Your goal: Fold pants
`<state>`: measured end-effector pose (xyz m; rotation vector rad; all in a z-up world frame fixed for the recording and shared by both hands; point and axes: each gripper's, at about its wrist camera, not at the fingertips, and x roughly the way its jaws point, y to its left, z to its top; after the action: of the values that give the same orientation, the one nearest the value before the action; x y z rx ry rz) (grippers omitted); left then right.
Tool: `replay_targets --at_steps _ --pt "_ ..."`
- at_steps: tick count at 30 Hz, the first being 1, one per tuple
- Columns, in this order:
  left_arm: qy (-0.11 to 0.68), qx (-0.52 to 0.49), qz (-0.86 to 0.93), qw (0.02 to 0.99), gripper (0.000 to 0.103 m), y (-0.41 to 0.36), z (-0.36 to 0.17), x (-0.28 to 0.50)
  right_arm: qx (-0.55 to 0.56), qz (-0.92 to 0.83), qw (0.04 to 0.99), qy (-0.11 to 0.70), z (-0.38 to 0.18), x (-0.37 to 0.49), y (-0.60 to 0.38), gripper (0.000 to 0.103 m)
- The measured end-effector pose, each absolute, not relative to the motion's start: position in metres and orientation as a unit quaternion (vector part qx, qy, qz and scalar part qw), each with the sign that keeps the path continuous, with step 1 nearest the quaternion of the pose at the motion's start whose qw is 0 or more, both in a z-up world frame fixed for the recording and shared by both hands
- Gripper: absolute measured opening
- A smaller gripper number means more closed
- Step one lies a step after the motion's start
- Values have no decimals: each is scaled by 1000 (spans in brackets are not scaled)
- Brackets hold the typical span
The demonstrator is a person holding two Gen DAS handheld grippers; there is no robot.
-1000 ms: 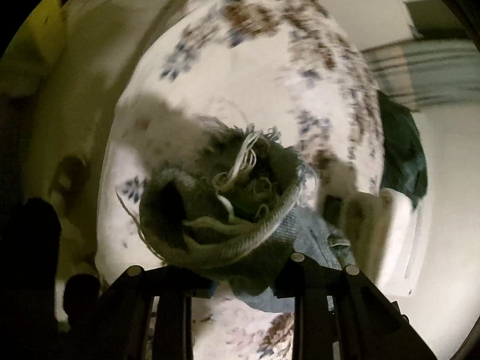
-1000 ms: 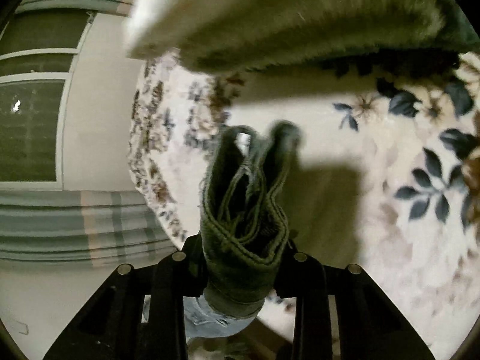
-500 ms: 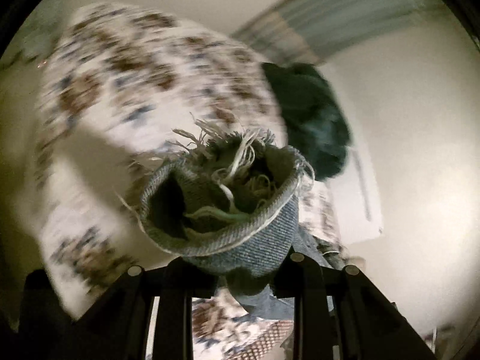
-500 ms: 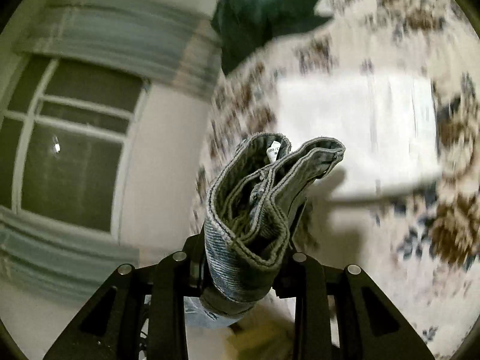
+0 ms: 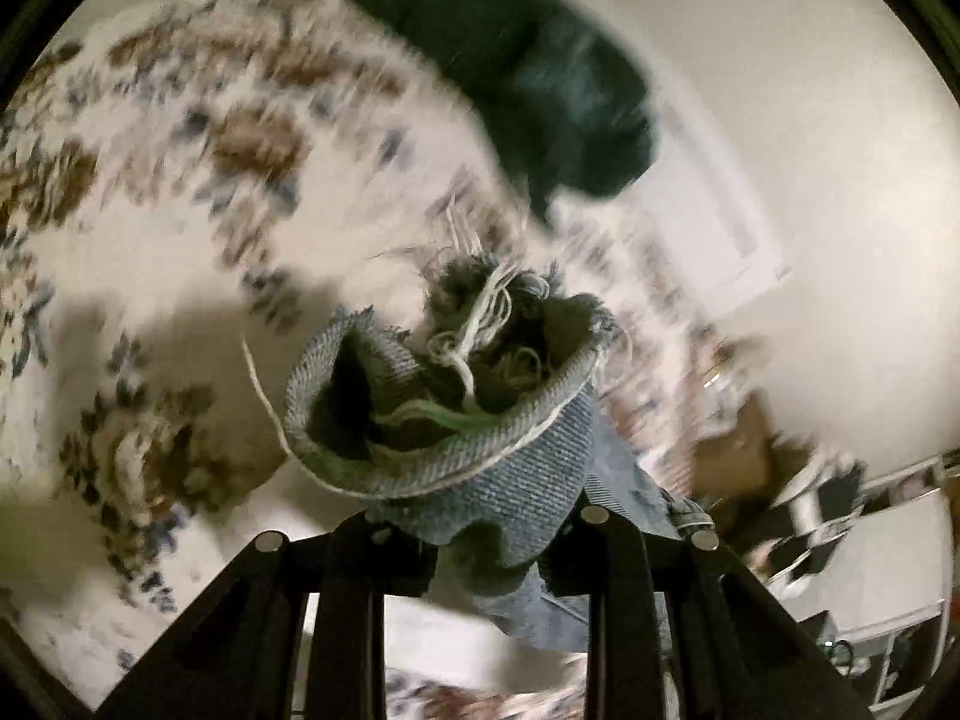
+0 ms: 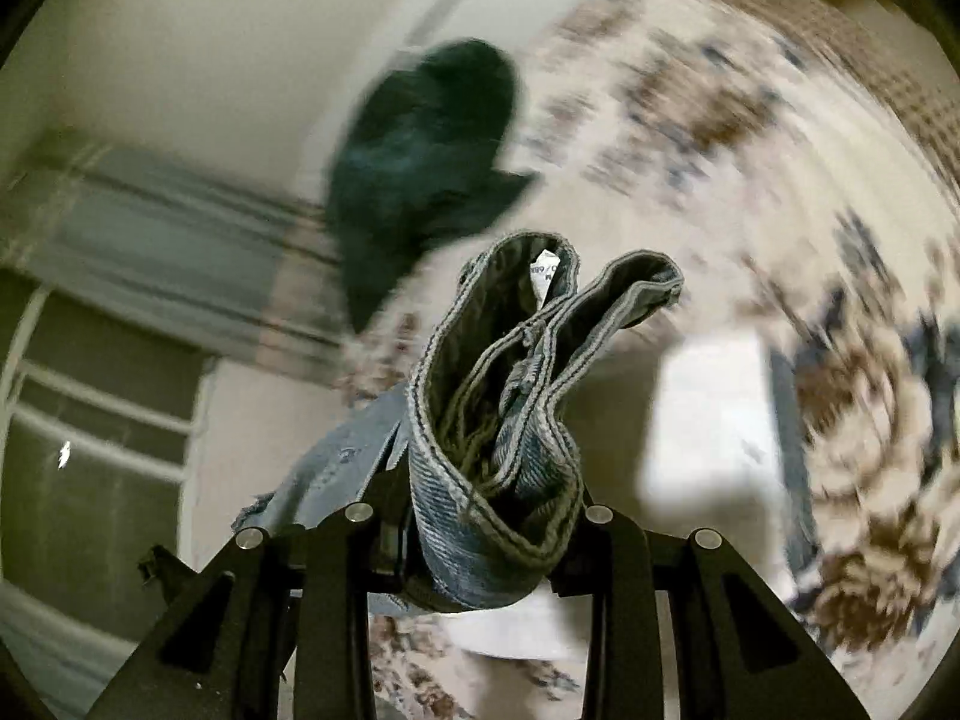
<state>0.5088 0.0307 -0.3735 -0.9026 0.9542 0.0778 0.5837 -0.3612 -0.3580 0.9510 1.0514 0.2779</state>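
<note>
The pants are blue denim jeans. My left gripper (image 5: 480, 534) is shut on the frayed leg hems (image 5: 444, 414), which bunch up between its fingers with loose white threads sticking out. My right gripper (image 6: 480, 540) is shut on the folded waistband (image 6: 510, 396), a white label showing inside it. Both ends are held up above a floral bedspread (image 5: 180, 192), which also shows in the right wrist view (image 6: 750, 192). The rest of the jeans hangs below the grippers, mostly hidden.
A dark green garment (image 5: 540, 90) lies on the bed's far edge; it also shows in the right wrist view (image 6: 420, 156). A white folded cloth (image 6: 708, 420) lies on the bedspread. A window (image 6: 90, 420) and striped curtain are to the left. Both views are motion-blurred.
Both grippers have swung round quickly while still holding the jeans. The dark green garment has come into the middle of both views, and the white cloth has shifted in the right view.
</note>
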Motion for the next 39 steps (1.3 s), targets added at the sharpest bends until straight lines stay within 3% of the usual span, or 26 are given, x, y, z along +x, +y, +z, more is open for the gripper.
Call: replay_targets --at_steps 4,22,24,26,27,28,32,36,39 --pt "486 -412 40 770 23 25 -424 497 446 97 740 494 -404 561 -362 33" --pt "524 -349 8 777 29 12 -398 470 409 74 748 518 -396 520 -359 36" --pt "535 -323 17 780 36 10 -398 472 393 59 739 544 -401 520 -357 49" --pt "548 -290 30 784 57 8 -396 475 378 42 733 564 -404 519 -356 58" --pt "547 -280 33 788 73 9 -394 475 368 33 734 569 -403 518 -356 63" --pt "544 -271 36 794 80 10 -391 474 356 22 740 571 -400 515 -357 66" --pt "527 -200 48 825 81 7 -366 471 258 -26 784 563 -369 505 -352 98" --pt "509 -104 67 852 90 -7 -339 466 128 -84 823 548 -332 492 -329 100" --pt "502 -57 72 860 90 -17 -321 459 76 -113 835 533 -306 478 -313 103"
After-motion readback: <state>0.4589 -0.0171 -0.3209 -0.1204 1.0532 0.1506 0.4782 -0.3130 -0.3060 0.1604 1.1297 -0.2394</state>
